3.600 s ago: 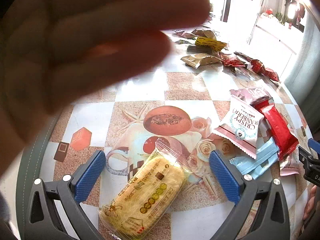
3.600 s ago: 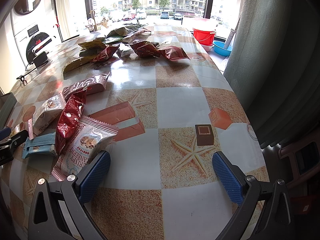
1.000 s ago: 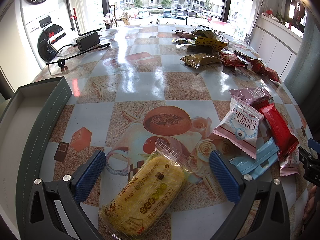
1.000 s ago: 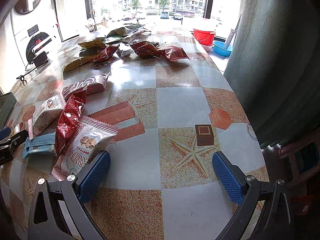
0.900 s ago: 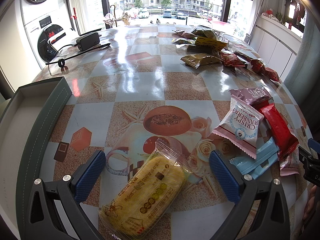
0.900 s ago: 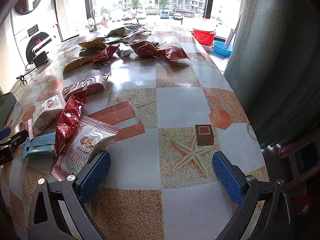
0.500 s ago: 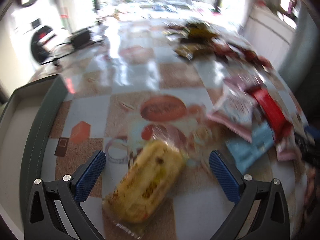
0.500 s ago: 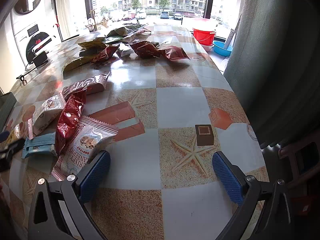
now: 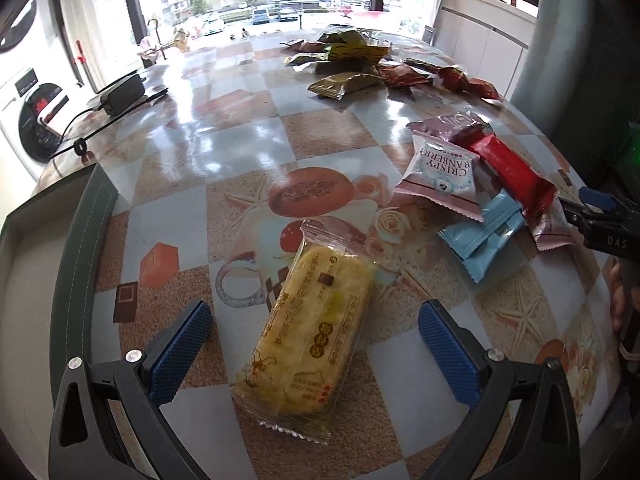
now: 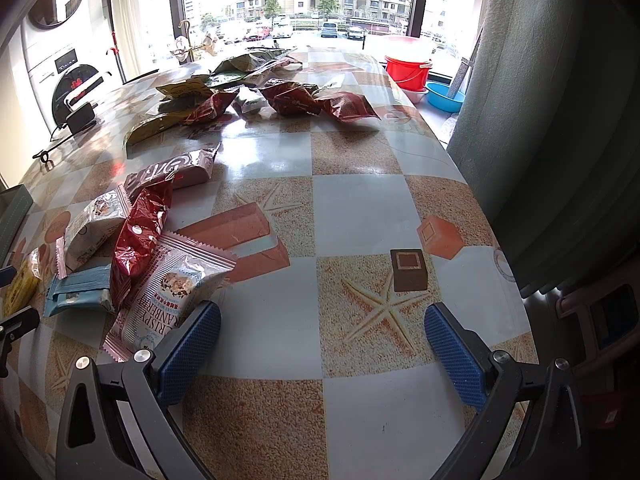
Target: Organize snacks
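Yellow cake in clear wrapper lies flat, long axis 1–7 o'clock. At its 2 o'clock: white-pink "Crispy Cranberry" pack, light-blue pack, red pack, overlapping. Far pile of brown, yellow, red bags at 12 o'clock.

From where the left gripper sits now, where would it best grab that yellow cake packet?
Probably across the middle of the yellow cake packet, closing on its long sides. It lies flat, lengthwise between the open left gripper fingers, which already straddle it.
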